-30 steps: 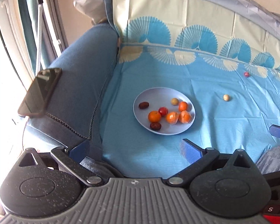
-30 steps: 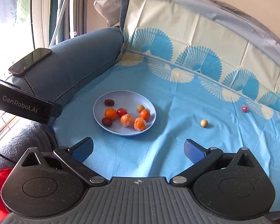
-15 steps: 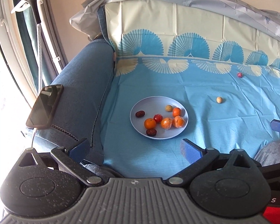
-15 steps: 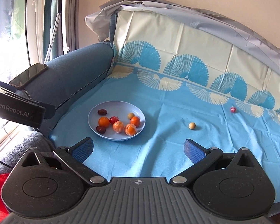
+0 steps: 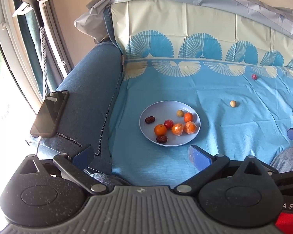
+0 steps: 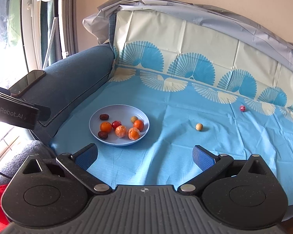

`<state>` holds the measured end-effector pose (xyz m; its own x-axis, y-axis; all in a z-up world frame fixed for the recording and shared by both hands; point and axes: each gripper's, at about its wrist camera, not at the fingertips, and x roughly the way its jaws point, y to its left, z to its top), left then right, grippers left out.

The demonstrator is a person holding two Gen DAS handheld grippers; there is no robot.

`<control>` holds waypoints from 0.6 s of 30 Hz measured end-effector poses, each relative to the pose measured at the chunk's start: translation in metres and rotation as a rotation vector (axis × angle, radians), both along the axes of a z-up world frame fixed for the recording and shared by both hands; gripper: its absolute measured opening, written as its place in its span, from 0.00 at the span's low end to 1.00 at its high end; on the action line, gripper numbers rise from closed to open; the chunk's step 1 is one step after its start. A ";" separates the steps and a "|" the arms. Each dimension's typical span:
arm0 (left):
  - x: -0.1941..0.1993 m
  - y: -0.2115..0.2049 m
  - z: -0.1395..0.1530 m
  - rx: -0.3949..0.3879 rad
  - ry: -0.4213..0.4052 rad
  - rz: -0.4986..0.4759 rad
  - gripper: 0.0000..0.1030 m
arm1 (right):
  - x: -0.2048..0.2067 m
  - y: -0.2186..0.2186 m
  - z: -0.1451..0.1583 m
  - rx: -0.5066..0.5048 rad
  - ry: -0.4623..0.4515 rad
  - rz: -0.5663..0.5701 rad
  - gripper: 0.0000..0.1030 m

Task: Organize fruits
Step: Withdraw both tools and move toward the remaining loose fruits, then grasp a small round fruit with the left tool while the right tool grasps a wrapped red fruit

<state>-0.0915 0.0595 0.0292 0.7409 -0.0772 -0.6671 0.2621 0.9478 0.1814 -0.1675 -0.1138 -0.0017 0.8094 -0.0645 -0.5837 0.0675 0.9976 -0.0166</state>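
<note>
A pale blue plate (image 5: 162, 107) (image 6: 111, 110) lies on the blue cloth over a sofa seat. It holds several small fruits: oranges, peeled tangerines, a red fruit, a tan one and two dark dates. Off the plate to the right lie a tan round fruit (image 5: 232, 103) (image 6: 199, 127) and, farther back, a small red fruit (image 5: 254, 76) (image 6: 242, 108). My left gripper (image 5: 140, 156) hovers open in front of the plate, empty. My right gripper (image 6: 145, 157) is open and empty too, near the seat's front edge between the plate and the tan fruit.
A dark phone (image 5: 49, 114) (image 6: 28, 82) rests on the blue sofa armrest (image 5: 87, 89) at the left. A garment steamer stand (image 5: 41, 19) and a window are behind it. The cloth-draped backrest (image 6: 185, 44) rises at the rear. The left gripper's body (image 6: 15, 113) juts in at left.
Both grippers have pulled back and risen, so the plate and fruits look smaller and more of the backrest and steamer stand shows. Both jaws stay open; no fruit has moved.
</note>
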 end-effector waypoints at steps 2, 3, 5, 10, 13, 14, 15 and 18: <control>0.002 -0.002 -0.002 0.007 0.008 -0.003 1.00 | 0.003 -0.001 -0.003 0.008 0.011 0.008 0.99; 0.004 -0.003 -0.004 0.012 0.011 -0.004 1.00 | 0.003 -0.001 -0.004 0.009 0.015 0.014 0.99; 0.007 -0.003 -0.007 0.018 0.019 -0.002 1.00 | 0.006 -0.002 -0.008 0.017 0.024 0.023 0.99; 0.018 -0.011 -0.021 0.037 0.073 -0.003 1.00 | 0.016 -0.012 -0.020 0.054 0.066 0.010 0.99; 0.026 -0.021 -0.030 0.056 0.109 -0.016 1.00 | 0.024 -0.025 -0.028 0.097 0.090 -0.015 0.99; 0.030 -0.026 -0.031 0.061 0.116 -0.022 1.00 | 0.027 -0.030 -0.030 0.111 0.094 -0.027 0.99; 0.033 -0.031 -0.032 0.062 0.119 -0.028 1.00 | 0.029 -0.038 -0.032 0.122 0.097 -0.043 0.99; 0.046 -0.054 -0.035 0.044 0.126 -0.047 1.00 | 0.037 -0.066 -0.039 0.122 0.085 -0.105 0.99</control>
